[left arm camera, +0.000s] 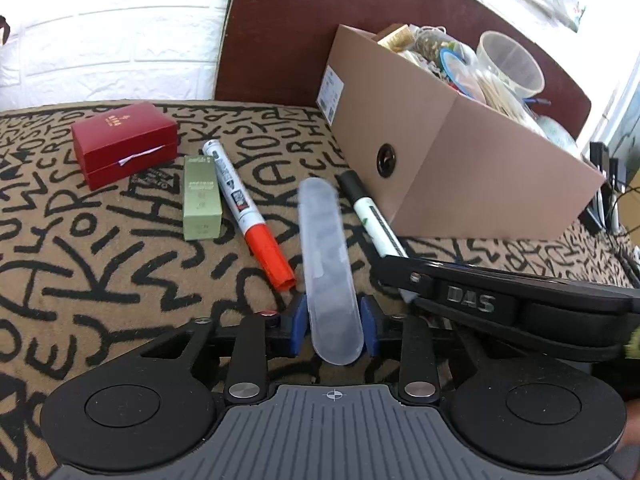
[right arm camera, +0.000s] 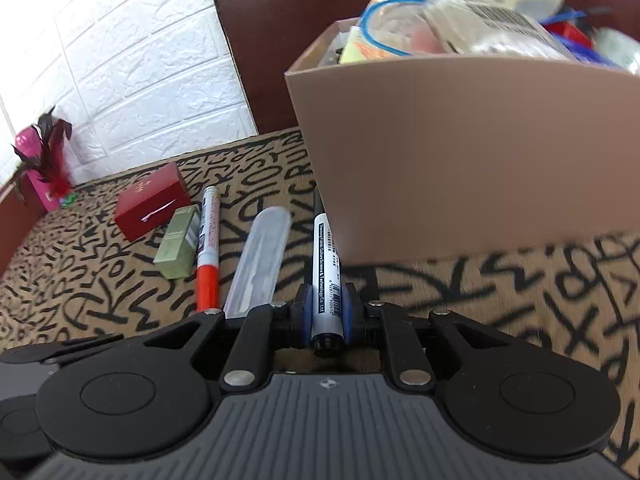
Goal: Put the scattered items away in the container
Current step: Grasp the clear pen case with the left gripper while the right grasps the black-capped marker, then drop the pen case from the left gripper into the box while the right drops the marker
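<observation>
Left wrist view: the left gripper (left arm camera: 332, 326) is clamped on a frosted plastic case (left arm camera: 328, 264); the right gripper (right arm camera: 327, 312) pinches a black-capped marker (right arm camera: 326, 276) lying against the cardboard box (left arm camera: 452, 168). Beside them on the patterned cloth (left arm camera: 100, 264) lie an orange-capped marker (left arm camera: 246, 210), a green box (left arm camera: 201, 200) and a red box (left arm camera: 124, 142). The cardboard box is heaped with clutter.

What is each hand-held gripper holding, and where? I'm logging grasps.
Left hand-held gripper clamps the clear case near its rear end. Right hand-held gripper clamps the black-capped marker near its butt end.
</observation>
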Available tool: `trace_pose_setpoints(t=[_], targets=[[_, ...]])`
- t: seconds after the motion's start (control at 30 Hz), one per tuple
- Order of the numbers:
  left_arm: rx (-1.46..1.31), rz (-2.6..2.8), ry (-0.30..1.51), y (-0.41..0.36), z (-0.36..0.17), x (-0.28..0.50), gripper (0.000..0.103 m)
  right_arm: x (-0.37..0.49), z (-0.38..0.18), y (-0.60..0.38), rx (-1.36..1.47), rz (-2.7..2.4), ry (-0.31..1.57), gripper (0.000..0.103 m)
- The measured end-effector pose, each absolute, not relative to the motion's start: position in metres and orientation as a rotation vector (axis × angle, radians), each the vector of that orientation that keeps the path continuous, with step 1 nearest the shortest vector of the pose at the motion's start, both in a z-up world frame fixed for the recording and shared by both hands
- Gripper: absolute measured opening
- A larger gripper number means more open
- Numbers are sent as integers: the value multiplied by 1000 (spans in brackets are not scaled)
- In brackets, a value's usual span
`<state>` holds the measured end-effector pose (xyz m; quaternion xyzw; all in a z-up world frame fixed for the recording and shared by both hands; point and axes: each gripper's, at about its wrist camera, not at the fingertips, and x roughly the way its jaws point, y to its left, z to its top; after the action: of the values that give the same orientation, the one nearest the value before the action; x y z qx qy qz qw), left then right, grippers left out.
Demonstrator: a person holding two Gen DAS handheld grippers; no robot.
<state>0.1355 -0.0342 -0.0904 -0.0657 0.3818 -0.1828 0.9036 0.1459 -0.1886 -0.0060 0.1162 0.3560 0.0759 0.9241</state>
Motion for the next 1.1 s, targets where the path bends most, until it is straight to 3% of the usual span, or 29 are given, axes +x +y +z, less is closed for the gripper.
trace_pose_setpoints(t=[0.17, 0.3, 0.4, 0.5, 0.63, 0.7, 0.73, 0.8, 0.97, 1.03, 1.1], targets=[[-191, -394, 850, -17, -86, 119, 26, 117, -5, -200, 284, 188, 764, 17], [-175, -429, 906, -5, -82, 99, 27, 84, -1, -195, 148, 209, 782, 17], [-162, -403, 898, -8, -79, 95, 47, 65, 3, -190, 32, 227, 797, 18], [-154, -384, 882, -19, -79, 103, 60, 68, 5, -185, 6, 220, 784, 20], [-118, -360, 858, -30, -83, 116, 62, 89, 2, -186, 46, 216, 789, 20], [-114, -361, 856, -31, -85, 119, 60, 96, -1, -191, 77, 213, 794, 20], [-93, -359, 858, -33, -84, 119, 44, 99, -3, -192, 90, 215, 794, 19], [-31, -350, 864, -36, -83, 119, 27, 102, -5, -192, 90, 219, 791, 18], [-85, -345, 859, -29, -85, 116, 35, 96, -4, -196, 110, 232, 788, 17], [-54, -334, 858, -35, -84, 116, 27, 91, -3, -204, 156, 236, 791, 17], [-57, -346, 868, -39, -80, 115, 26, 85, 1, -210, 171, 229, 784, 17]])
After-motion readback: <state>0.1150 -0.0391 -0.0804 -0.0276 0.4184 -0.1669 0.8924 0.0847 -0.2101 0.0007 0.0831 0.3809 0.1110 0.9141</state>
